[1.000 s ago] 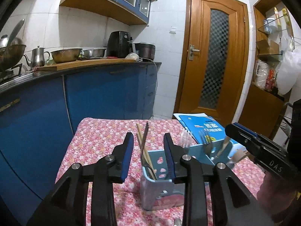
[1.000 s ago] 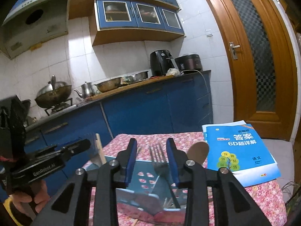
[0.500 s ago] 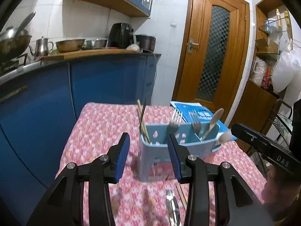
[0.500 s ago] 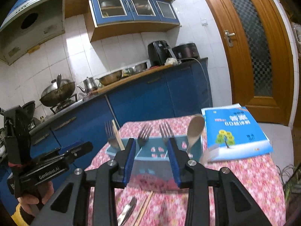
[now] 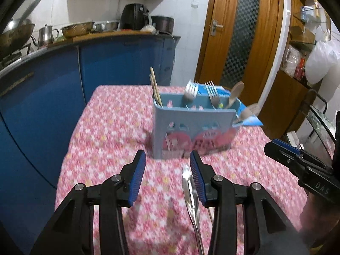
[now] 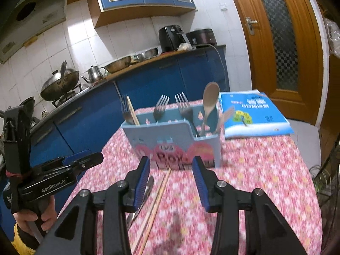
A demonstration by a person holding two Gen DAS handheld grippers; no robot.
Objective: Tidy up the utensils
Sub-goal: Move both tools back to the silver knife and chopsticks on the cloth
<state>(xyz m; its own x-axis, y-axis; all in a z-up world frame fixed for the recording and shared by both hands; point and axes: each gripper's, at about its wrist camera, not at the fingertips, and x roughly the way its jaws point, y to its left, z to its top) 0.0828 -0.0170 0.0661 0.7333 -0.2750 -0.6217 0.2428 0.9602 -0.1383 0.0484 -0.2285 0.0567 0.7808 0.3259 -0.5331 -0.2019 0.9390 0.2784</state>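
On the floral worktop (image 6: pixel 265 170), both our grippers, left (image 5: pixel 167 177) and right (image 6: pixel 171 180), hang released; we should lower squarely over the loose chopsticks (image 6: pixel 158 199) before the utensil caddy (image 6: pixel 174 146).

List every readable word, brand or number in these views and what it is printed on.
"GenRobot.AI": side of the left gripper, seen from the right wrist.
"DAS": body of the right gripper, seen from the left wrist; the rest is cut off.
"BOX": front of the blue utensil holder; smaller print above it is blurred.
"6D": upside-down on the blue workbook cover; its Chinese title is too blurred to read.
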